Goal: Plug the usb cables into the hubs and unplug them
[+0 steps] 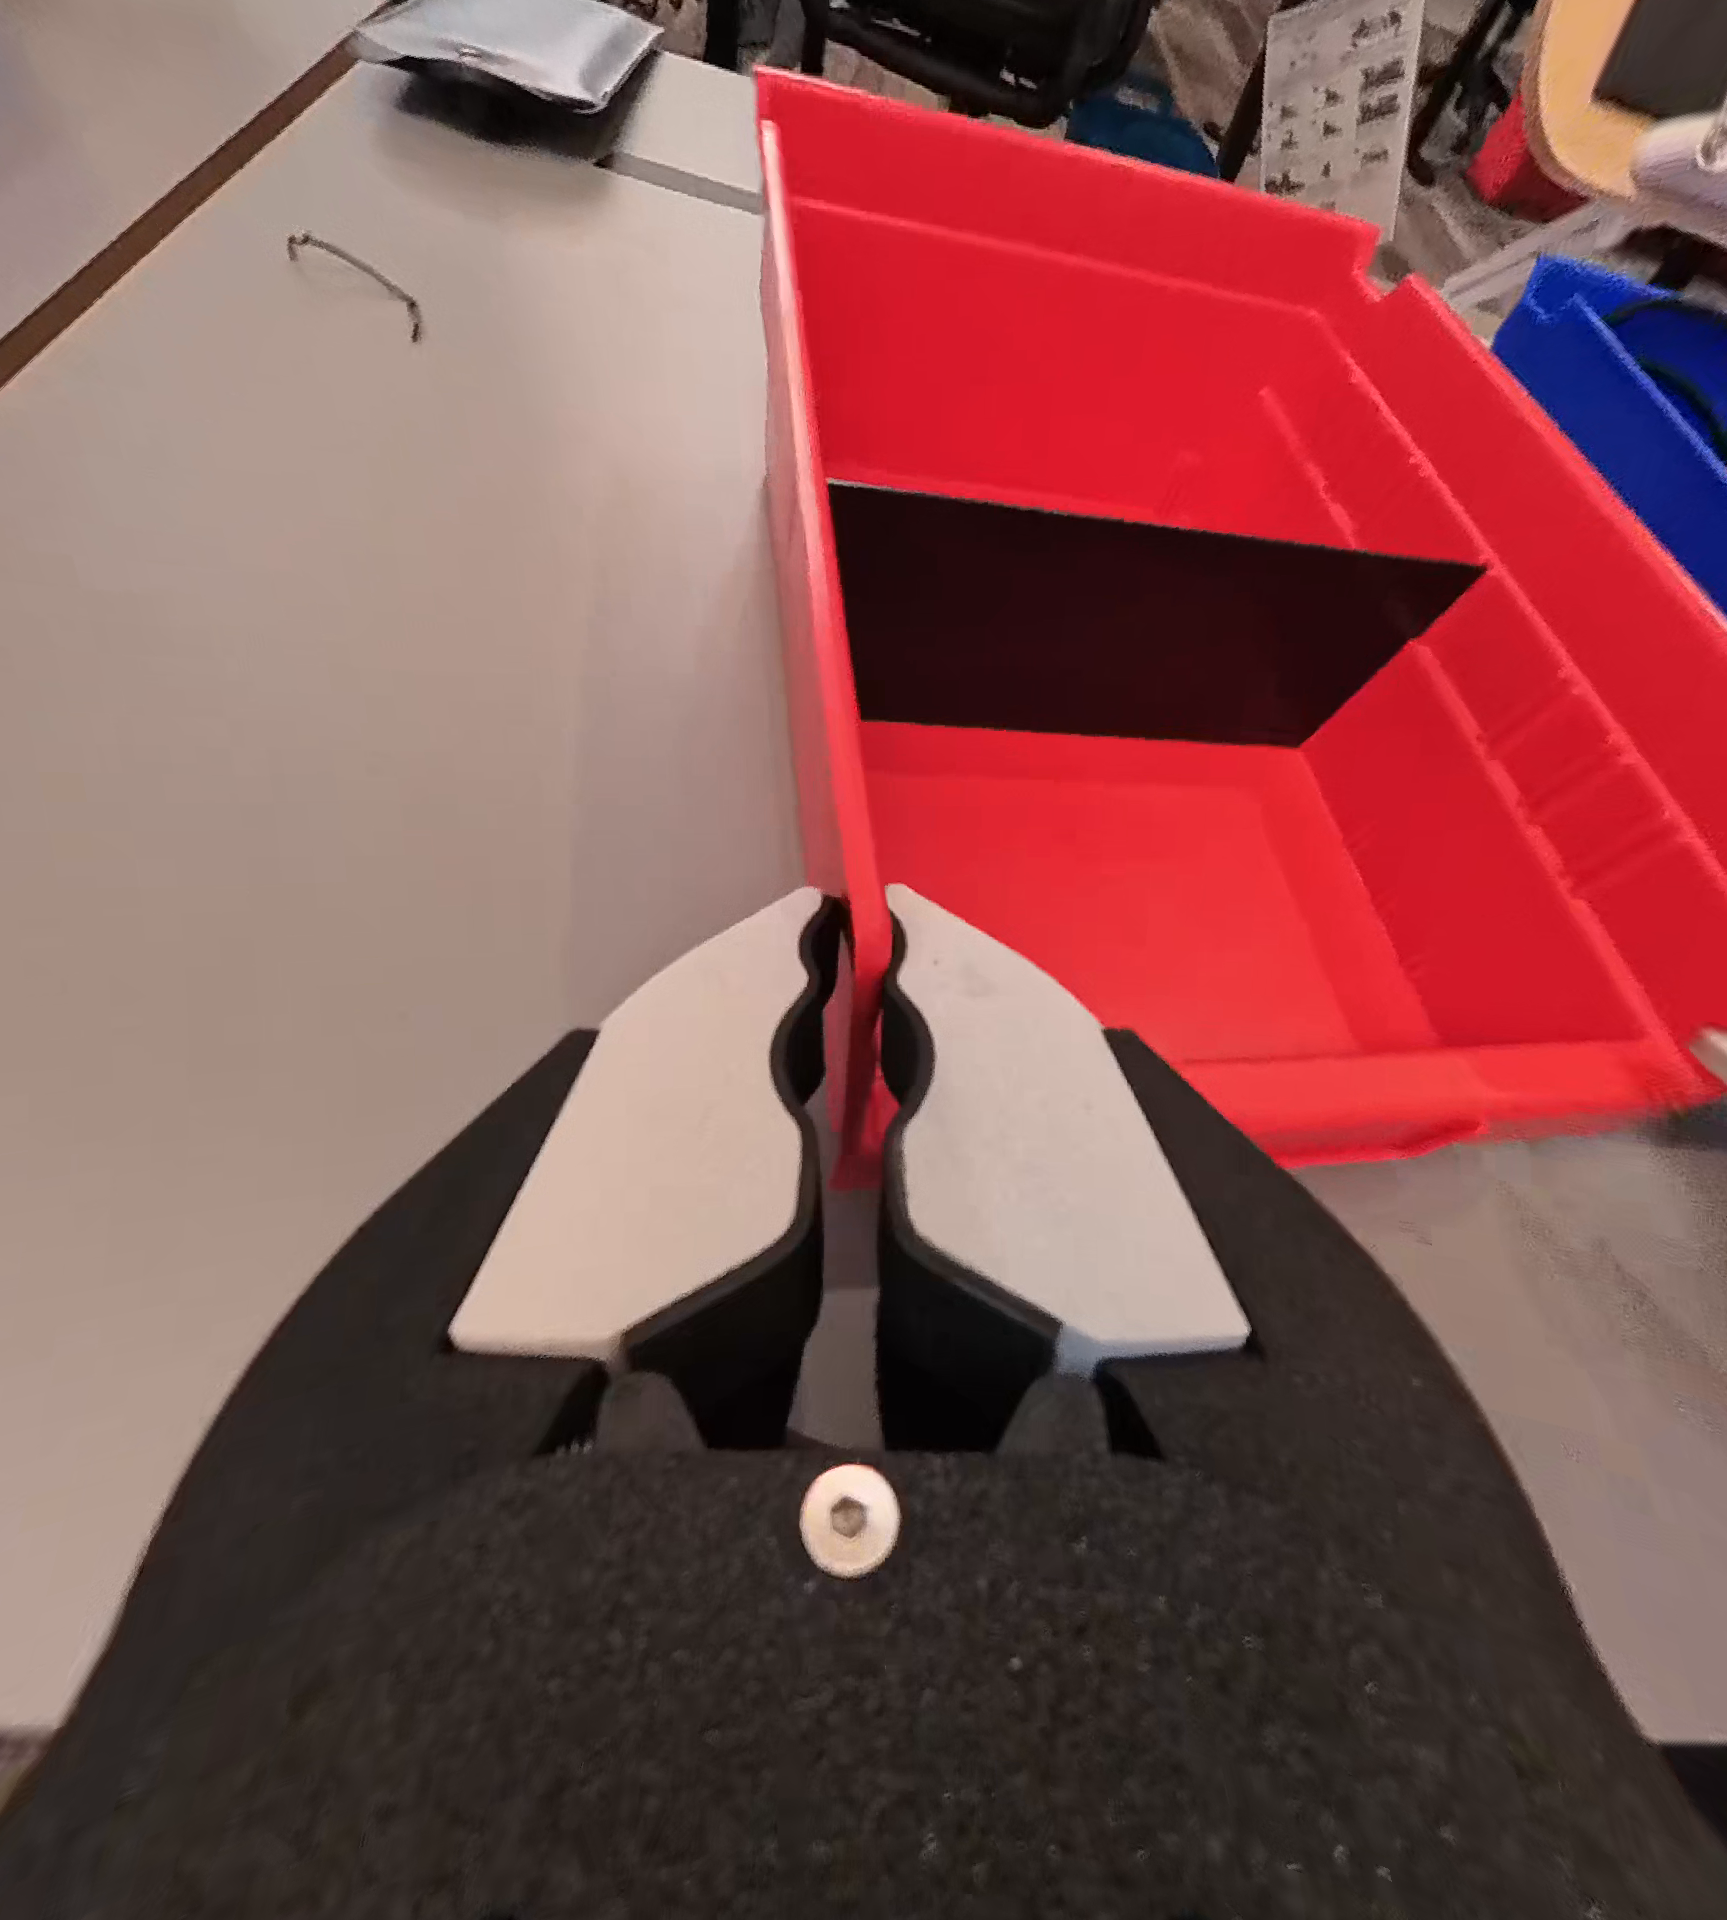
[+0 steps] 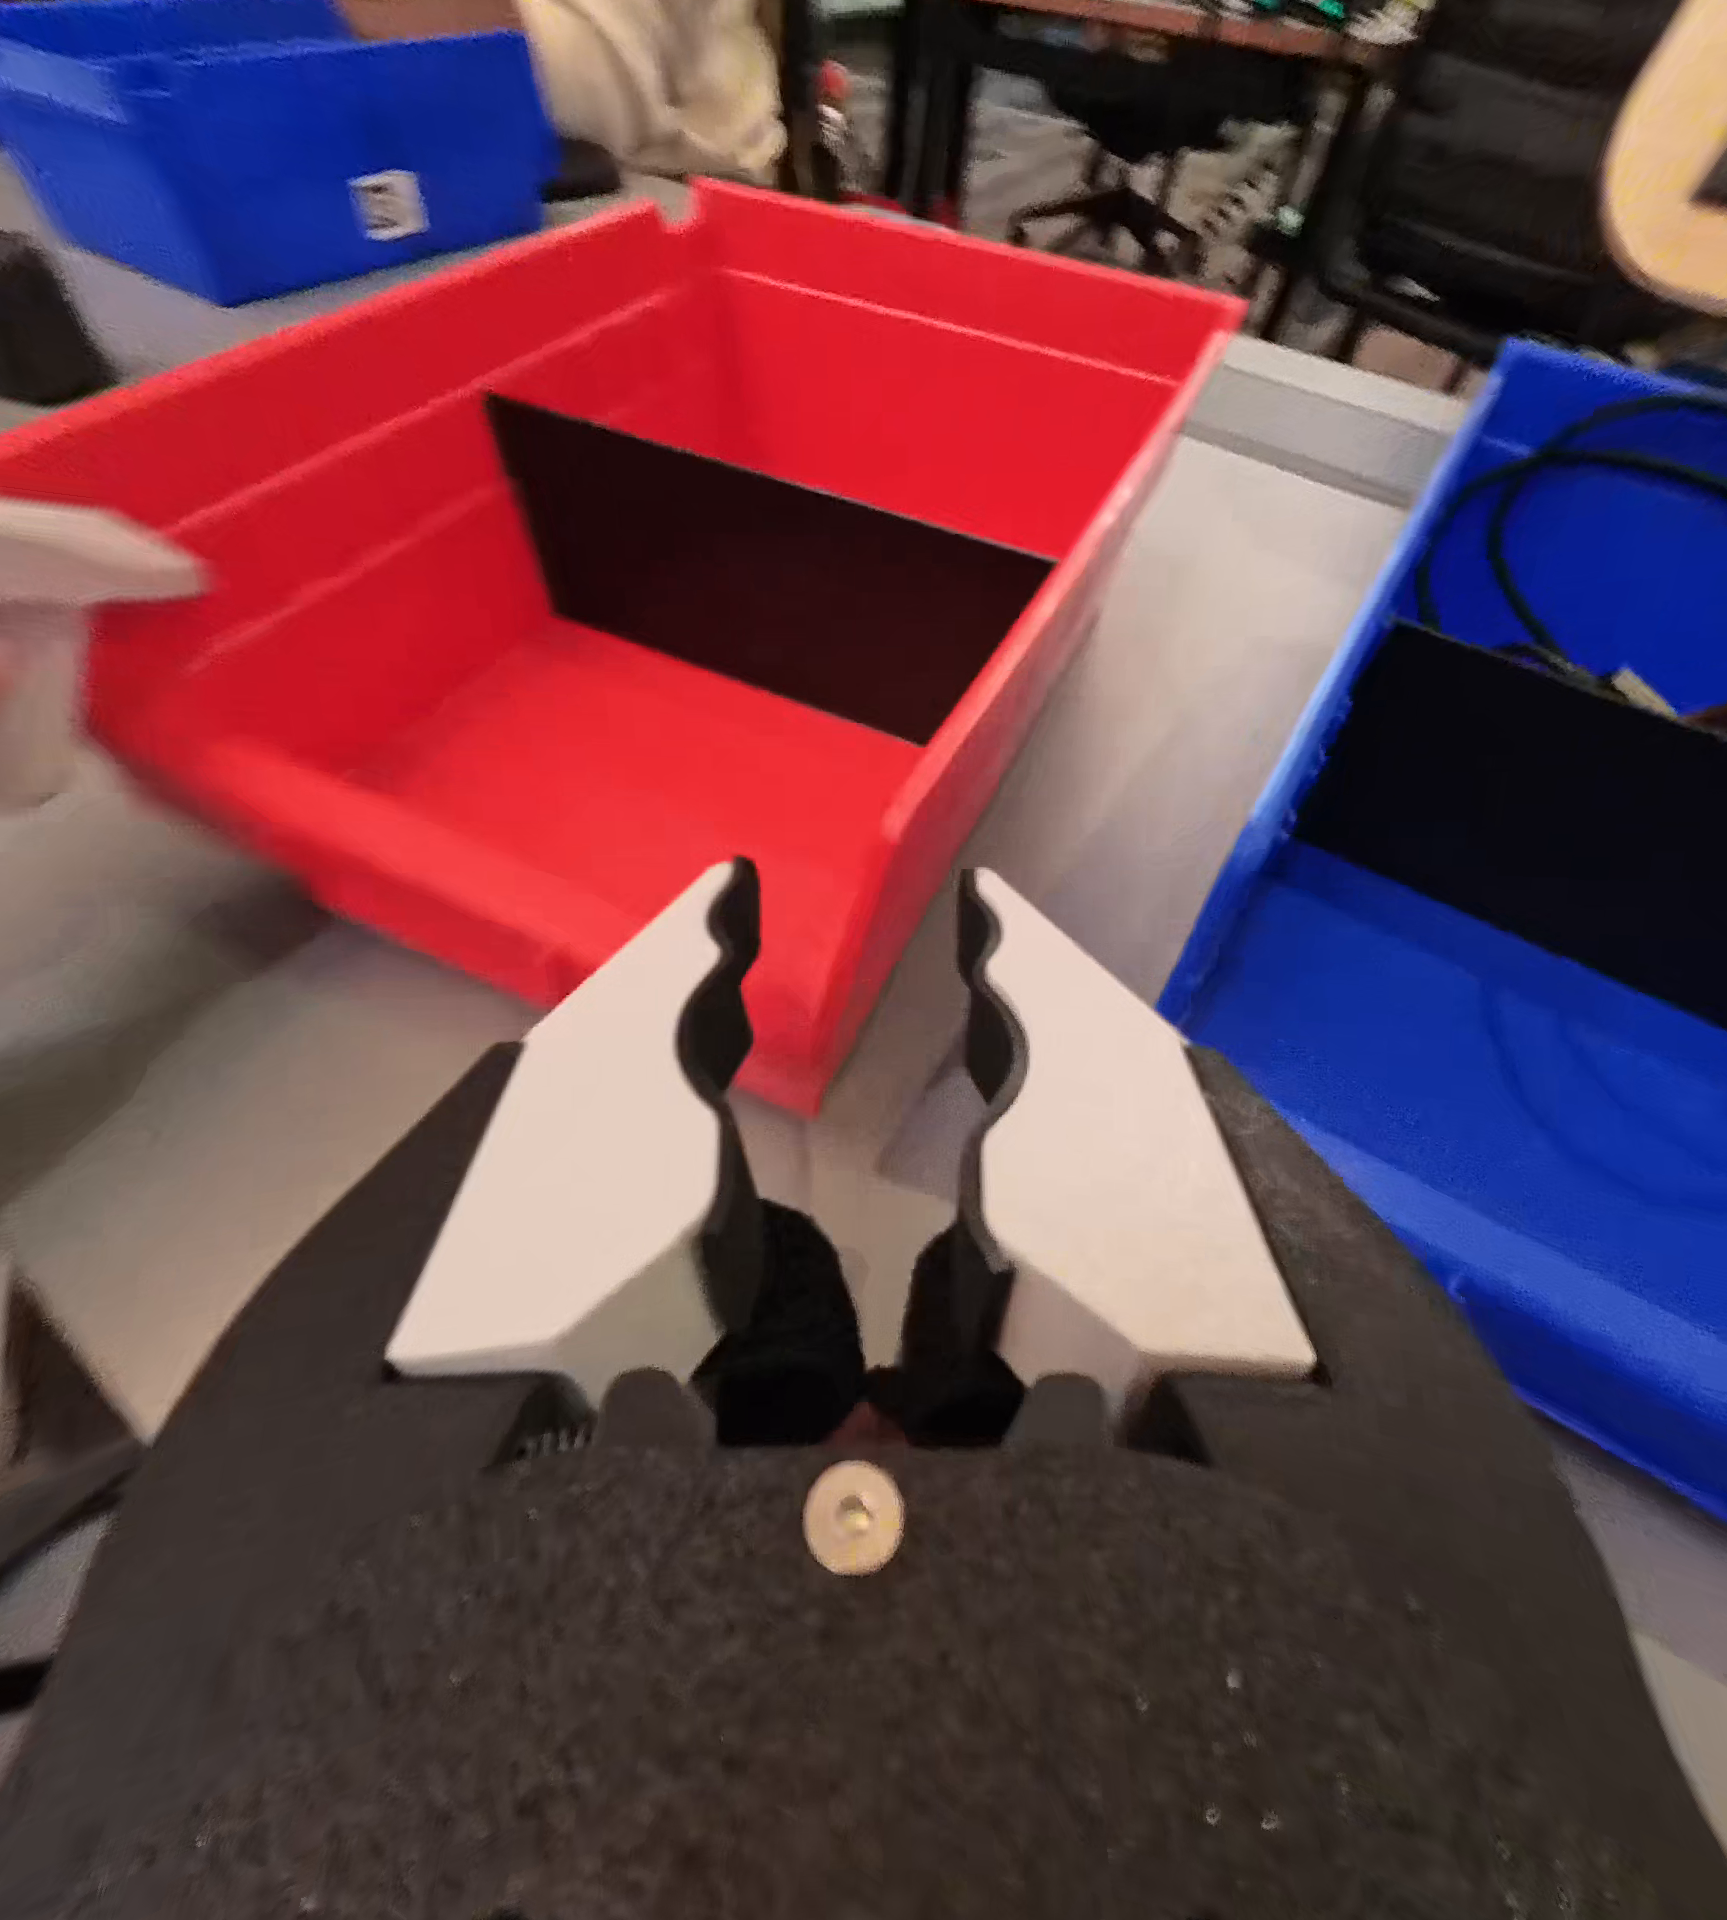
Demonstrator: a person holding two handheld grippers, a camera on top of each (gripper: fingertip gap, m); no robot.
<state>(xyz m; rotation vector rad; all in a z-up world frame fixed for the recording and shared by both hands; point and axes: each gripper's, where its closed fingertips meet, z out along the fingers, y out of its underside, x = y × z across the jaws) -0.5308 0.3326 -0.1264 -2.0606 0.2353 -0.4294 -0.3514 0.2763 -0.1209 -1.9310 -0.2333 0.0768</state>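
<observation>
Left gripper [image 1: 867, 935] pinches red bin [image 1: 1202, 914] side wall, steadying it; right gripper [image 2: 857, 883] gapes, empty, near its corner.

The blue bin [image 2: 1524, 1091] runs off the right edge; the left gripper [image 2: 59, 566] is blurred.

No writing is legible: a white sticker [image 2: 386, 204] on the far blue bin [image 2: 267, 156] and a printed sheet [image 1: 1342, 99] are too blurred.

Grey table [image 1: 319, 727]: red bin [image 1: 1150, 935], blue bin [image 2: 1565, 1143], bent wire [image 1: 355, 275].
</observation>
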